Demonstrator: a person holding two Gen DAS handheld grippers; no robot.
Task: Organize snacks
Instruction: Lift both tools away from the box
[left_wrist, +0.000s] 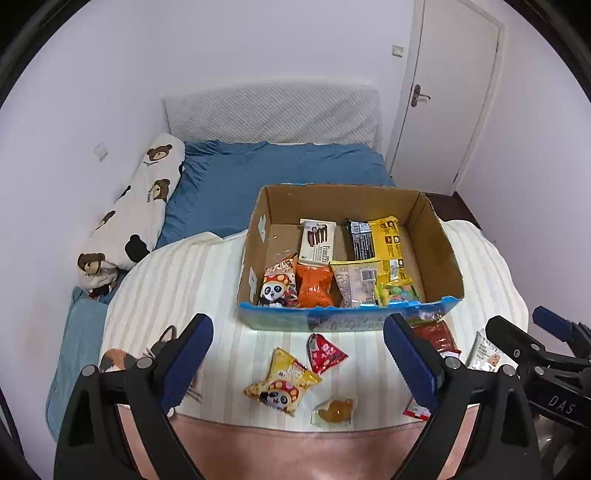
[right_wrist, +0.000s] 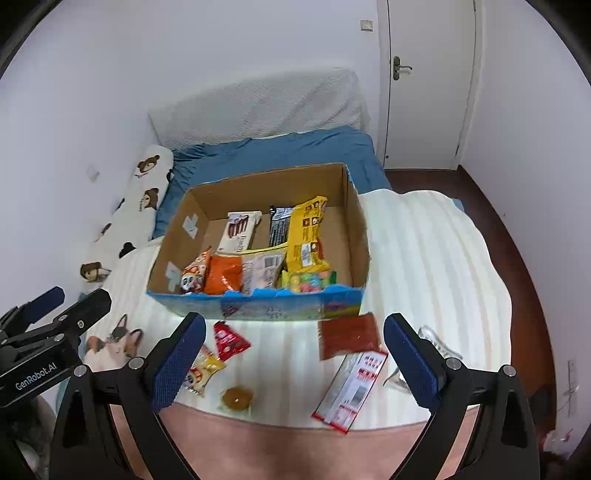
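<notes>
Here the left wrist view alone shows the yellow panda packet (left_wrist: 282, 384) whole, lying between the left gripper (left_wrist: 297, 363) jaws' blue pads, with the red triangular packet (left_wrist: 325, 352) and the clear-wrapped brown sweet (left_wrist: 334, 410) beside it. The right wrist view alone shows the red-and-white flat box (right_wrist: 351, 391) and the dark red packet (right_wrist: 349, 338) whole, lying between the right gripper (right_wrist: 295, 363) jaws. Both pairs of jaws stand wide open, holding and touching nothing. The cardboard box (left_wrist: 441, 236) of snacks sits on the bed just beyond the fingertips.
</notes>
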